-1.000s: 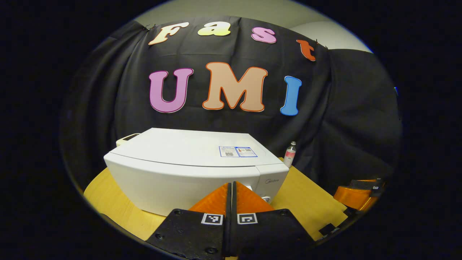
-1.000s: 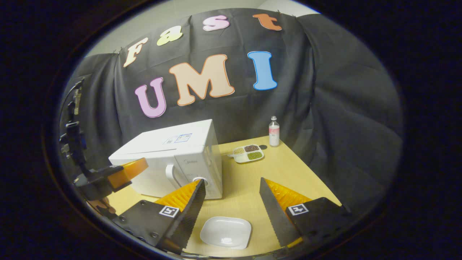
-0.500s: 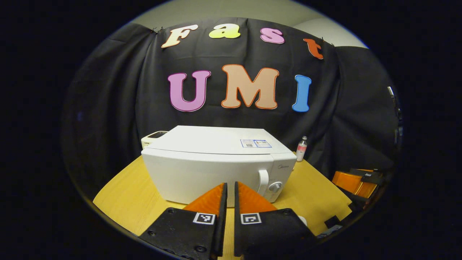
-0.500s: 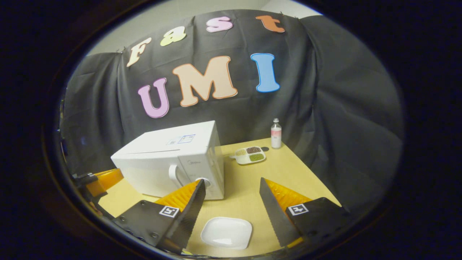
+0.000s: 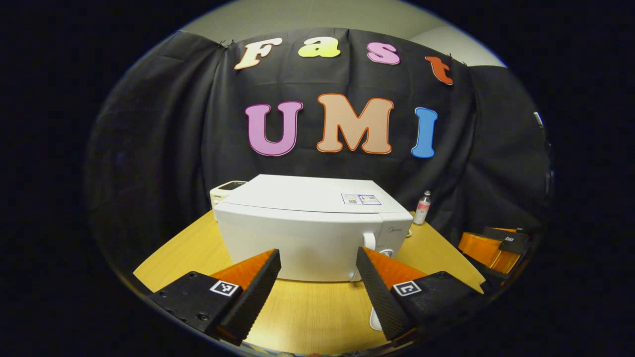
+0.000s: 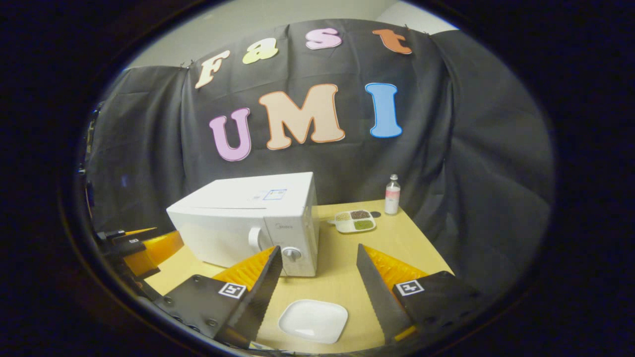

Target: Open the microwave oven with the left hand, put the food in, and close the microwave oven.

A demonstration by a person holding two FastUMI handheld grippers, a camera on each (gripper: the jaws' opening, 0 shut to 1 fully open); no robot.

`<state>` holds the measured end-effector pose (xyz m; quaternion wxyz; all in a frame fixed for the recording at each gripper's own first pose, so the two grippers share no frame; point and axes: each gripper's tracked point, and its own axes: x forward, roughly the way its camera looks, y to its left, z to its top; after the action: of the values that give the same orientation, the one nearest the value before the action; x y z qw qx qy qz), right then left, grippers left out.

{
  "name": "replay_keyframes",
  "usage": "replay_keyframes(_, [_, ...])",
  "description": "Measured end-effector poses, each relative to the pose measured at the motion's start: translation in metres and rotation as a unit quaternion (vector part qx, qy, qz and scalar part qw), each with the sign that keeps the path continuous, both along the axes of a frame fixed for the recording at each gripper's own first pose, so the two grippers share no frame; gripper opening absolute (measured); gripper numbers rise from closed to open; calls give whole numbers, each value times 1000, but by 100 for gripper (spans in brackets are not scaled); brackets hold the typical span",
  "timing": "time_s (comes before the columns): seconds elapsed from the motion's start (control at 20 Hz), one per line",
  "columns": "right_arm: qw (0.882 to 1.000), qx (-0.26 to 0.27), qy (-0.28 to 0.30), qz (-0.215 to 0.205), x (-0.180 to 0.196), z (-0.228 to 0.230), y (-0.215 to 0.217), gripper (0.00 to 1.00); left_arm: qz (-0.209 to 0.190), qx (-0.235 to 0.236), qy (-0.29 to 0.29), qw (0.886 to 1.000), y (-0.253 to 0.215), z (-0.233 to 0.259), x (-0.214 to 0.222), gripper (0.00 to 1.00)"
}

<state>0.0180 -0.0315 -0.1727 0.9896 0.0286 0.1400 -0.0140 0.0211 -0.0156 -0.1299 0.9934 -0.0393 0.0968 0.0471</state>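
White microwave [image 5: 312, 233] sits shut near mid-table [image 5: 307, 312], door handle [image 5: 368, 241] at the right end of its front, knob [image 6: 291, 254] just below the handle in the right gripper view. Left gripper [image 5: 318, 277] faces the front, fingers spread wide, nothing between them, short of the door and not touching. Step in hand looks like the approach to the handle; door not yet opened. Next move likely needs a shift right to straddle the handle, then a close and an outward pull.

Right gripper [image 6: 320, 282] is also wide and empty, hovering above a white plate [image 6: 313, 321] in front of the oven. Divided tray [image 6: 355, 221] with grains and a small bottle [image 6: 392, 194] stand beyond the oven's right side, near the wall.
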Motion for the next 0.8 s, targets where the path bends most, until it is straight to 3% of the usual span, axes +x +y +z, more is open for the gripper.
replay_keyframes(0.45, [1000, -7, -28, -9, -7, 20, -22, 87, 29, 28, -17, 999, 9, 16, -14, 97])
replay_keyframes(0.8, [999, -6, -39, -13, -14, 28, -36, 88, 26, 38, -16, 999, -8, 18, -18, 97])
